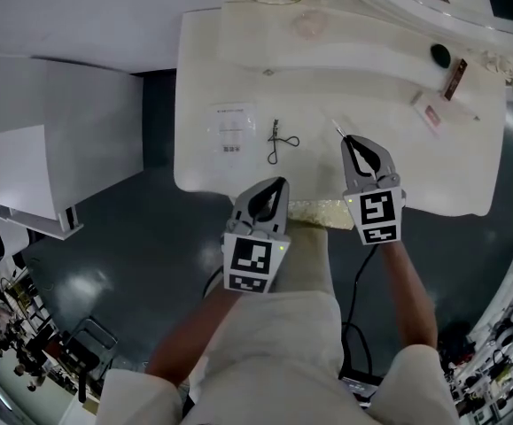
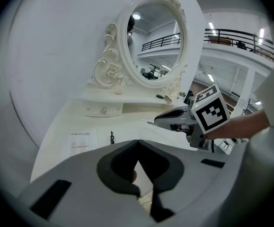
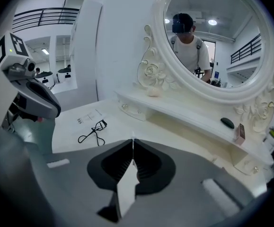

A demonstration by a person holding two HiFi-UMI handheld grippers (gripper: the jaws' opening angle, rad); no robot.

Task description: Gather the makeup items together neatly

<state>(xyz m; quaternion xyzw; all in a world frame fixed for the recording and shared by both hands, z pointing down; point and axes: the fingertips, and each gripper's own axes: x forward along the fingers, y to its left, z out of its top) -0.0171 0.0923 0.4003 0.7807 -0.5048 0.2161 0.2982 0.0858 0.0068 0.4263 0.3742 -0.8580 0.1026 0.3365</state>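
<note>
The left tongs (image 1: 279, 184) hang clenched and empty over the near edge of the surface (image 1: 415, 166). Further in, the right tongs (image 1: 351, 141) pinch a thin stick (image 1: 337, 128). The eyelash curler (image 1: 279, 142) lies flat just left of them, beyond the left tongs.

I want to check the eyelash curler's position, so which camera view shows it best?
The right gripper view: the eyelash curler lies unobstructed on the white table, handles and loops distinct. The head view shows it whole but small; the left gripper view shows only a dark sliver.
</note>
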